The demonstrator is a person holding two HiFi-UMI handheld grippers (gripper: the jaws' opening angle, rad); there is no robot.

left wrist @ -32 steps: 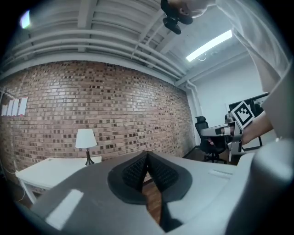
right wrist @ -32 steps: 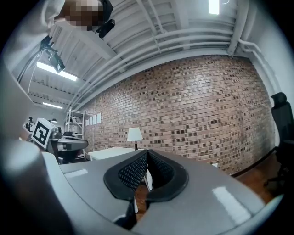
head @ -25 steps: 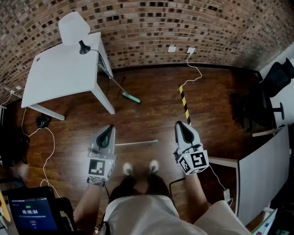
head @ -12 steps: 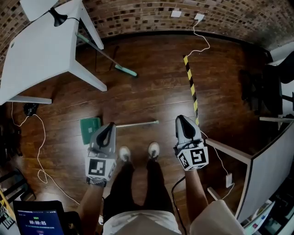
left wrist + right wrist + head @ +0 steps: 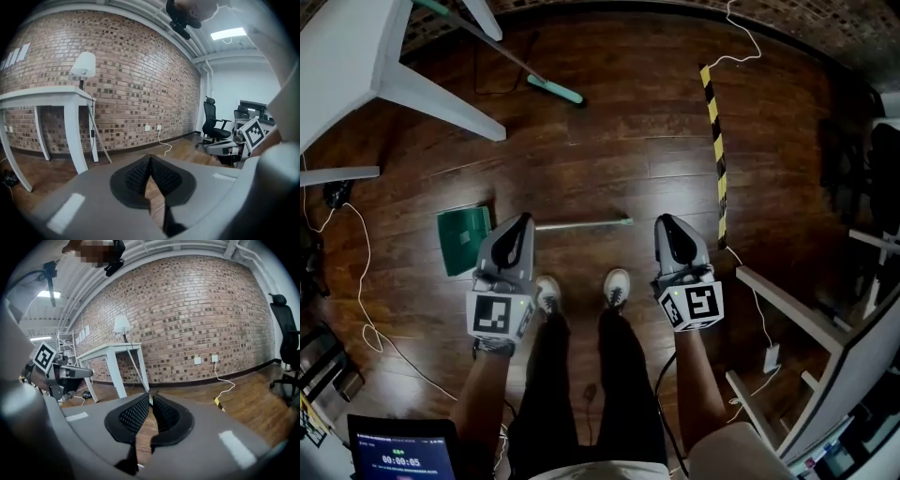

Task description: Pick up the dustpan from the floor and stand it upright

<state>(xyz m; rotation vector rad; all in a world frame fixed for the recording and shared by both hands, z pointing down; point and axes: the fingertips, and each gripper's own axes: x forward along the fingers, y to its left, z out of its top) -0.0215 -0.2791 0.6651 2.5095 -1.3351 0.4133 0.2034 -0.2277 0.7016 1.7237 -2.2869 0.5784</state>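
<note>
The dustpan (image 5: 464,240) lay flat on the floor (image 5: 609,141) at left centre of the head view, with its handle (image 5: 581,224) running right. The left gripper (image 5: 517,227) overlapped the spot where handle meets pan, its jaws closed on nothing. The right gripper (image 5: 667,228), just right of the handle's tip, had just been opening its jaws to a narrow, empty slit. This looked like the reach. Next, a gripper's jaws would need to widen and settle around the handle.

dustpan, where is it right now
In the head view, the green dustpan lies flat on the wooden floor at left, its pan just left of the left gripper.
</note>
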